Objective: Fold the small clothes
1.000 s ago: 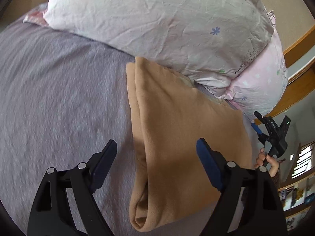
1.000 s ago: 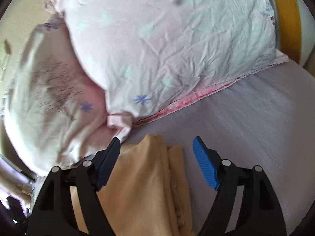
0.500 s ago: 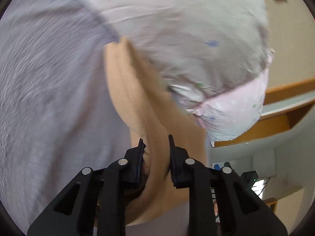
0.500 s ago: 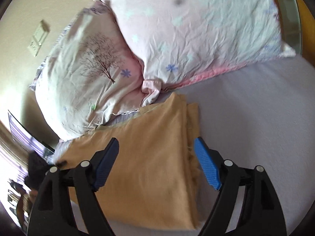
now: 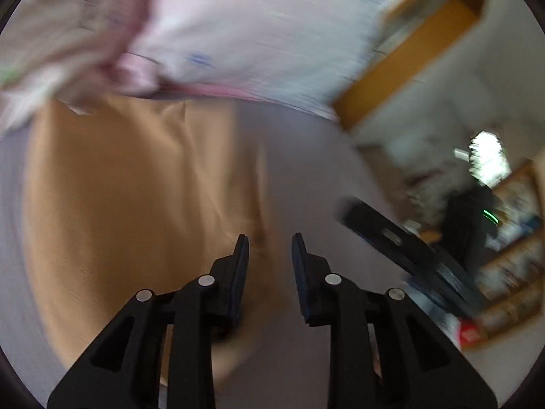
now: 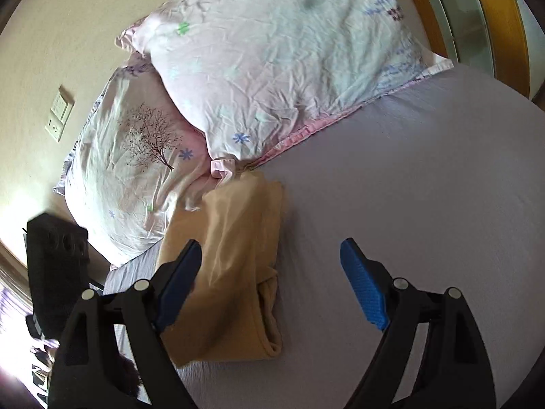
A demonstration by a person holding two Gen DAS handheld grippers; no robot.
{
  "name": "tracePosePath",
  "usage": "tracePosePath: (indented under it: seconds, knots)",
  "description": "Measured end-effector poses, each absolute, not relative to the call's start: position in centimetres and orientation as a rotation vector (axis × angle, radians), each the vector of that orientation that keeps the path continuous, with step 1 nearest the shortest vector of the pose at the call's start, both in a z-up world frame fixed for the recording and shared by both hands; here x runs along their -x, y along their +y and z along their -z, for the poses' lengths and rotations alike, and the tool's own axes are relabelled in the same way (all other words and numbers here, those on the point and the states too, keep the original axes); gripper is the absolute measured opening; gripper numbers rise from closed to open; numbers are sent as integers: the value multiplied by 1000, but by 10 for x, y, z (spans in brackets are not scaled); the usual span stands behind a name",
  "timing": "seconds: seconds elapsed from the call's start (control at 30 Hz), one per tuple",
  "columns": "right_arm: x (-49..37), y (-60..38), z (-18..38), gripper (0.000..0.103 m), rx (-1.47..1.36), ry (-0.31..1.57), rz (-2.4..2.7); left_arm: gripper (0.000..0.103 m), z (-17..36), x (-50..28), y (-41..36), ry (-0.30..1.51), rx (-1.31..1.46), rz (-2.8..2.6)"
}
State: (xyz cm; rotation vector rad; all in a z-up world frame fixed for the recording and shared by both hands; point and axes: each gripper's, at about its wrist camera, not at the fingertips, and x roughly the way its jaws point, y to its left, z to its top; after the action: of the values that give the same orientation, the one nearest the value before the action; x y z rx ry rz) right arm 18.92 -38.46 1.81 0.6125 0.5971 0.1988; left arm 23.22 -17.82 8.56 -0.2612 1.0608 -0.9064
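Observation:
A tan folded garment (image 6: pixel 235 272) lies on the grey bedsheet (image 6: pixel 408 187) just below the pillows. In the blurred left wrist view it fills the left half (image 5: pixel 129 211). My left gripper (image 5: pixel 269 255) hovers over the garment's right edge, jaws a narrow gap apart with nothing between them. My right gripper (image 6: pixel 270 283) is wide open and empty above the garment's near end. The right gripper also shows in the left wrist view (image 5: pixel 402 248), off to the right.
Two floral pillows (image 6: pixel 272 61) (image 6: pixel 136 156) lie at the head of the bed by the wall. A wooden bed frame (image 5: pixel 408 54) and shelves (image 5: pixel 504 272) stand at the right. Bare grey sheet stretches right of the garment.
My left gripper let go of the garment fold and swung fast to the right, jaws slightly parted. My right gripper pulled back and up. The garment now lies folded shorter.

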Motion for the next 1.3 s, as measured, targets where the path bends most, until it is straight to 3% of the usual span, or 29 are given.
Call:
tracePosePath:
  seconds: [0.07, 0.1, 0.13, 0.2, 0.3, 0.5, 0.53, 0.6, 0.63, 0.77, 0.8, 0.87, 0.9, 0.97, 1.1, 1.17, 1.2, 1.23, 1.3]
  knots:
    - [-187, -388, -20, 83, -609, 596, -224, 42, -98, -220, -162, 1007, 275, 939]
    - [-187, -388, -21, 83, -616, 599, -254, 59, -106, -217, -151, 960, 280, 934]
    - [-187, -386, -21, 83, -629, 605, -291, 68, -115, -212, -132, 899, 286, 907]
    - [-186, -381, -20, 81, -636, 619, -339, 68, -121, -209, -109, 856, 275, 847]
    - [-177, -359, -28, 70, -585, 625, -430, 68, -117, -212, -77, 867, 270, 747]
    - [-157, -305, -29, 69, -455, 702, -546, 68, -82, -207, -47, 936, 267, 704]
    - [-158, -298, -26, 55, -437, 718, -545, 68, -79, -208, -49, 943, 268, 712]
    - [-162, -286, -16, 7, -353, 748, -473, 68, -72, -207, -57, 967, 247, 726]
    - [-163, -290, -11, 6, -361, 760, -430, 68, -67, -204, -62, 972, 228, 724]
    - [-167, -342, 14, 6, -576, 797, -350, 68, -58, -196, -69, 981, 187, 769]
    - [-168, -346, 15, 12, -613, 800, -374, 68, -56, -195, -69, 985, 180, 769]
    - [-168, -349, 5, 39, -651, 763, -389, 68, -58, -193, -69, 974, 166, 768]
    - [-168, -353, -6, 65, -670, 711, -393, 68, -60, -194, -65, 965, 179, 771]
    - [-180, -355, -24, 67, -652, 647, -387, 68, -64, -197, -56, 956, 226, 772]
    - [-245, -345, -30, 43, -622, 740, -341, 68, -67, -204, -44, 961, 246, 734]
    - [-275, -337, -22, 43, -606, 815, -314, 68, -65, -205, -42, 971, 241, 724]
    - [-284, -336, -15, 35, -599, 851, -307, 68, -65, -206, -42, 972, 235, 722]
    - [-293, -332, -10, 4, -592, 866, -319, 69, -65, -206, -42, 973, 229, 721]
    - [-299, -333, -12, 5, -559, 815, -291, 70, -66, -208, -44, 972, 216, 724]
